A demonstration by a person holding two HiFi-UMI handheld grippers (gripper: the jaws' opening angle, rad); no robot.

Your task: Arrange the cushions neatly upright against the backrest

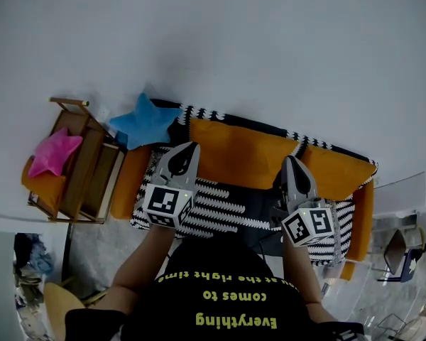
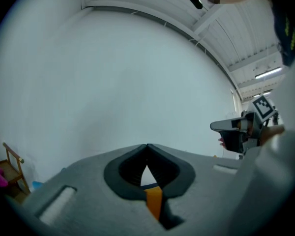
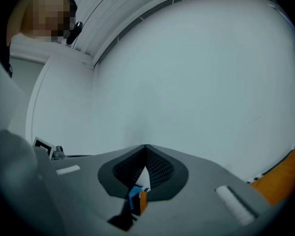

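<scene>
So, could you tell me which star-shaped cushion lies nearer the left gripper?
The blue star cushion, at the sofa's left end by the left gripper; the pink star cushion sits farther away on the wooden chair.

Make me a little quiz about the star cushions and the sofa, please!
1. Pick one. The pink star cushion lies: A, on the wooden stand beside the sofa; B, on the sofa seat; C, between a gripper's jaws.
2. True or false: the left gripper and the right gripper are both shut and empty.
3. What colour is the star cushion at the sofa's end nearest the stand?

Key: 1 A. 2 True. 3 Blue.
</scene>
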